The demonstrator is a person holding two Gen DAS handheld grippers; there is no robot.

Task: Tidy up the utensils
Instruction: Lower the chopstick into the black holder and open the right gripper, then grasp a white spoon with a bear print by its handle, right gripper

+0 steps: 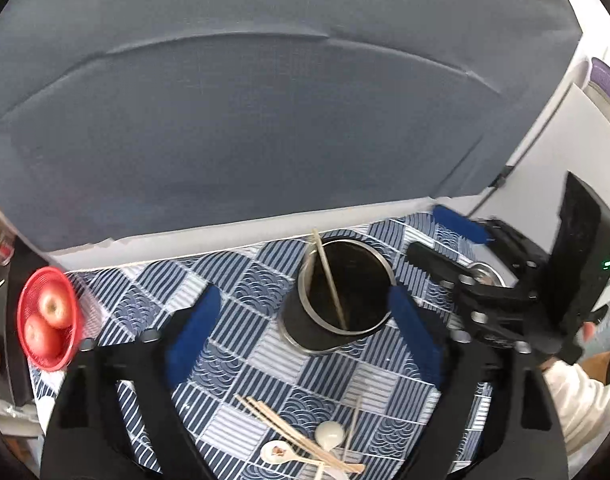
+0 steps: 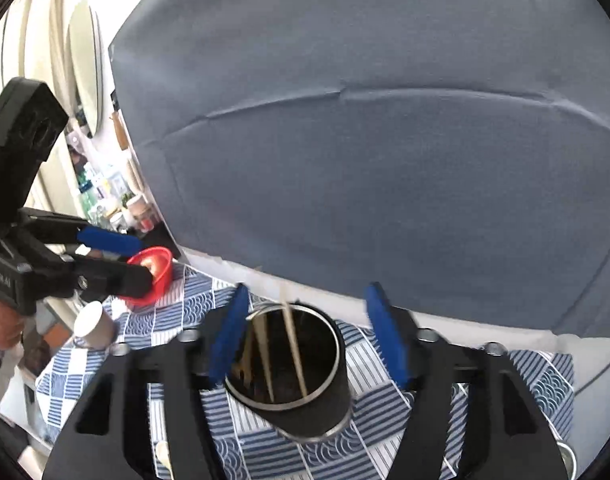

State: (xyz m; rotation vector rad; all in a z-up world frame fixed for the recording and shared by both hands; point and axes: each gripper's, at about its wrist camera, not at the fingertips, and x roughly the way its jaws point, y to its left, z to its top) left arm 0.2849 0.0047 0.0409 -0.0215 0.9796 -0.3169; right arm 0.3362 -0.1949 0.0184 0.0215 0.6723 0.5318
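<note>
On the blue-and-white patterned tablecloth the black cylindrical metal-rimmed utensil holder stands with wooden chopsticks leaning inside, the right gripper spread around it without touching, while the left gripper gapes empty above loose bamboo chopsticks and white ceramic spoons.

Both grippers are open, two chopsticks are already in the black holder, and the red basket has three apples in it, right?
Not quite: the red basket holds two apples, not three, as the left wrist view shows. The rest stands: the left gripper and right gripper are open, and chopsticks stand in the black holder.
</note>
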